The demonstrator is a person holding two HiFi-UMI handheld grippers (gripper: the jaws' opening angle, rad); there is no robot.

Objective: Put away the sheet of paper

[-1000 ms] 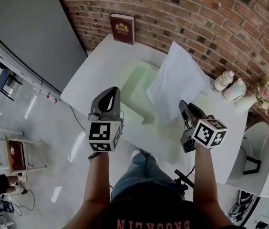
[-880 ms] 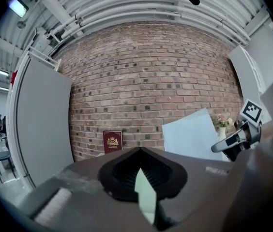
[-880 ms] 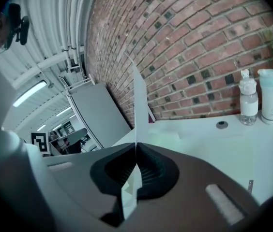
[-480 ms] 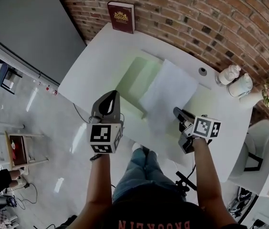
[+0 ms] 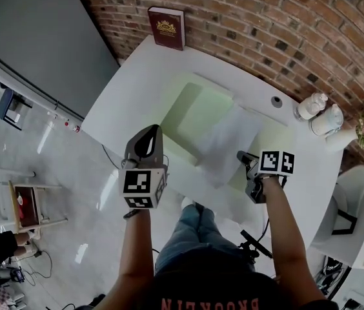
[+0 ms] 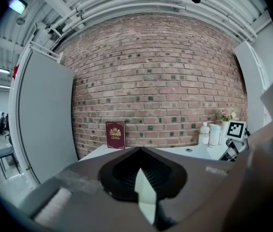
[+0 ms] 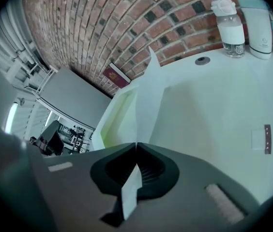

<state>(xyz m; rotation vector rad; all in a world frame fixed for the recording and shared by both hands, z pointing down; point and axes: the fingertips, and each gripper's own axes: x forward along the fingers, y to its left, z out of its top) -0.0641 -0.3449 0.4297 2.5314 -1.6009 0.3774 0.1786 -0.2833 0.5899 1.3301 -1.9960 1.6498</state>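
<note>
1. while the right gripper pinches its near edge with jaws closed, the sheet of paper slopes away over the right half of the green folder.
2. the left gripper, at the folder's left edge, clamps its pale flap.

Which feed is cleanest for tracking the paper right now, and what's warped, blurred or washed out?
Head view: sharp, but fisheye bows the brick wall; the sheet of paper is white on a white table, low contrast. Right gripper view: greenish cast, right gripper body soft, paper edge-on. Left gripper view: dark vignette, foreground blurred, wall crisp.
</note>
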